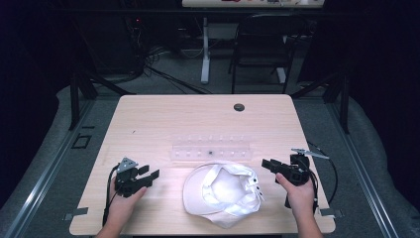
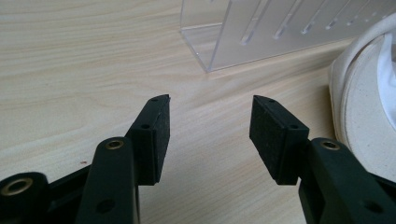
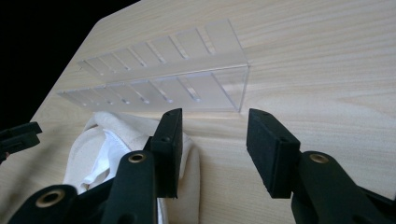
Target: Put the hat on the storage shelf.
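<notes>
**Dim room around a lit worktop**

A pale wood-grain worktop [image 1: 163, 119] stands on grey carpet [image 1: 49, 134], brightly lit while the room beyond is dark. Behind it are a black chair [image 1: 262, 44], a white table leg [image 1: 205, 49] and tangled cables [image 1: 148, 64] on the floor. Metal rails [image 1: 39, 183] run along both sides.

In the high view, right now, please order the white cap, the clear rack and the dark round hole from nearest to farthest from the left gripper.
1. White cap, just right of the left gripper.
2. Clear rack, behind the cap, mid-table.
3. Dark round hole, near the far edge.
</notes>
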Motion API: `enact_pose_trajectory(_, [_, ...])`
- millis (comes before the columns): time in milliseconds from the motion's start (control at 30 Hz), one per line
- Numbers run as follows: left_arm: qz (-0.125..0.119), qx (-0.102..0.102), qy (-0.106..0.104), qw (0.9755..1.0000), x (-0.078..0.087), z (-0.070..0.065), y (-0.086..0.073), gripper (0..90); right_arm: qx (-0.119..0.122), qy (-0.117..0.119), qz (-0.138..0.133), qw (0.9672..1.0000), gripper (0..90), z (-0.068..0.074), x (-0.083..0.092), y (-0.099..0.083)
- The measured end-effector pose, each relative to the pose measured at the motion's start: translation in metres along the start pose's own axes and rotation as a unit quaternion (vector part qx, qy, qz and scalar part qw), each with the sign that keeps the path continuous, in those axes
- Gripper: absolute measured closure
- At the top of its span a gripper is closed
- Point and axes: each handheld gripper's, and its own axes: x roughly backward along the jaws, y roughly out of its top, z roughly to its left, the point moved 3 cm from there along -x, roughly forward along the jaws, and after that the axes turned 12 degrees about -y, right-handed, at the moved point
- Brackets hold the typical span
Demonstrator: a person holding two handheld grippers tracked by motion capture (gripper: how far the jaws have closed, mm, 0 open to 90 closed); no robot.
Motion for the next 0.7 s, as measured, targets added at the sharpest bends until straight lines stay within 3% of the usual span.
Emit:
enact_pose_trajectory(100, [-0.002,-0.001,0.0,1.0,-0.002,-0.001,0.0,48.5,0.012,-0.006,0.002,0.9999,54.6,0.004,0.001,0.001])
enact_pose_trajectory(133, [0.003,-0.003,-0.004,1.0,-0.004,-0.003,-0.001,48.5,0.022,-0.002,0.014,0.9997,53.5,0.009,0.002,0.001])
enact_pose_trajectory(233, [0.002,-0.006,-0.005,1.0,-0.005,-0.005,-0.001,49.1,0.002,0.049,0.041,0.9979,53.3,0.018,0.005,0.003])
enact_pose_trajectory(400, [0.006,-0.016,-0.01,0.9998,-0.007,-0.01,-0.001,49.2,0.009,0.057,0.041,0.9975,51.2,0.035,0.014,0.008])
enact_pose_trajectory(533, [0.005,-0.018,-0.008,0.9998,-0.006,-0.01,0.0,49.0,0.028,0.054,0.064,0.9961,51.0,0.043,0.018,0.009])
enact_pose_trajectory(633, [0.001,-0.015,-0.005,0.9999,-0.005,-0.009,0.0,47.9,0.059,0.026,0.083,0.9945,49.9,0.047,0.02,0.01])
enact_pose_trajectory(700, [0.0,-0.013,-0.005,0.9999,-0.005,-0.009,0.0,47.6,0.069,0.02,0.097,0.9927,50.5,0.048,0.02,0.011])
